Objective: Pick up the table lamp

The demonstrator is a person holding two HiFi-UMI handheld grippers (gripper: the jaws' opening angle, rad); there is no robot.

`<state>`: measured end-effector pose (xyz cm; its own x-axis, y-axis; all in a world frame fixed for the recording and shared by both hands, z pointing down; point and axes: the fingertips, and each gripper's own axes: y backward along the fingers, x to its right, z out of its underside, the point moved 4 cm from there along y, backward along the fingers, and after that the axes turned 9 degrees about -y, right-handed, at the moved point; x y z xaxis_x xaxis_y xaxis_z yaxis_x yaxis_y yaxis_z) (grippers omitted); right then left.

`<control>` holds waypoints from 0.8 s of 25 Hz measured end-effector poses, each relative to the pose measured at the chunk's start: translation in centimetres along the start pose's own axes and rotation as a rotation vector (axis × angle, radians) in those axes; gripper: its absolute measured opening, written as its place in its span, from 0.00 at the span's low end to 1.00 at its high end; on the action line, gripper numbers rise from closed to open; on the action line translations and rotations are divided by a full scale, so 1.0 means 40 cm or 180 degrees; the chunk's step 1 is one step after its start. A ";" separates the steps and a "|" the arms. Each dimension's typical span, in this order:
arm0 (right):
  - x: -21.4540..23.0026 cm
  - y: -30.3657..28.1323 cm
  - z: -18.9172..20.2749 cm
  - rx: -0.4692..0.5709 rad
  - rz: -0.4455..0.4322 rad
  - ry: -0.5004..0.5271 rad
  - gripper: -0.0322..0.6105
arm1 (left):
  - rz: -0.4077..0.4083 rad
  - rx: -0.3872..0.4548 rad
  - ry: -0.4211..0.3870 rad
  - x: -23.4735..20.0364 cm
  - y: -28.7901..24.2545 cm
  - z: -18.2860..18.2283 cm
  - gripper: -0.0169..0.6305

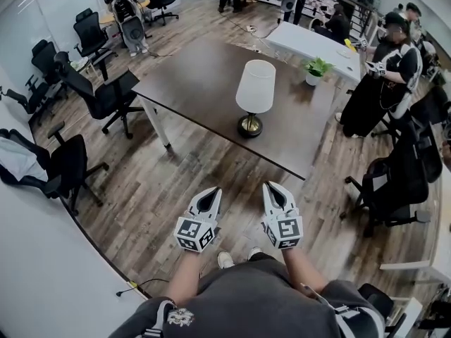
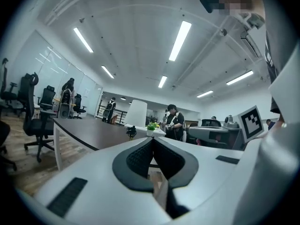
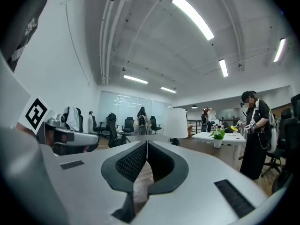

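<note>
The table lamp [image 1: 255, 90] has a white shade and a brass base. It stands upright near the front of a dark table [image 1: 197, 83]. Both grippers hover over the wooden floor, short of the table's near edge and apart from the lamp. My left gripper [image 1: 211, 191] is shut with nothing in it, and so is my right gripper [image 1: 270, 186]. In the left gripper view the lamp [image 2: 136, 114] shows far beyond the closed tips of the left gripper [image 2: 152, 138]. In the right gripper view the lamp [image 3: 176, 123] stands right of the right gripper [image 3: 146, 142].
Black office chairs [image 1: 106, 94] stand left of the table and another chair [image 1: 394, 182] at the right. A potted plant [image 1: 316, 69] sits on a white table [image 1: 310, 44] behind. A person in black [image 1: 384, 83] stands at the right.
</note>
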<state>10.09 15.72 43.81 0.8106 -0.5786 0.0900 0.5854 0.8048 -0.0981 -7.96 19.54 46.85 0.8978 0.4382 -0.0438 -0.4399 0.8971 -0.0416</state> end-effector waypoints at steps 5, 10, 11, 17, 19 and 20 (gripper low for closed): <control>-0.011 0.007 0.012 0.0033 -0.0041 0.0003 0.09 | 0.0020 -0.0007 -0.0004 -0.015 -0.003 0.017 0.04; 0.007 -0.028 0.022 -0.0030 -0.0058 0.0066 0.09 | 0.0085 -0.0024 0.0070 -0.027 -0.050 0.038 0.04; 0.017 -0.038 0.024 -0.0044 -0.0070 0.0046 0.09 | 0.0109 -0.0034 0.0101 -0.028 -0.066 0.041 0.04; 0.075 -0.113 0.022 -0.0074 -0.0193 -0.0042 0.09 | 0.0222 -0.0091 0.0036 -0.046 -0.181 0.027 0.04; 0.100 -0.148 0.020 -0.0088 -0.0228 -0.0013 0.09 | 0.0239 -0.0094 -0.0010 -0.057 -0.226 0.019 0.04; 0.118 -0.164 0.017 -0.0081 -0.0230 -0.0006 0.09 | 0.0256 -0.0098 -0.0042 -0.060 -0.251 0.015 0.04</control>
<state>10.06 7.80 45.54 0.7662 -0.6349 0.0997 0.6426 0.7573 -0.1164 -5.71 9.52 47.97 0.8596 0.5097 -0.0351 -0.5109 0.8568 -0.0693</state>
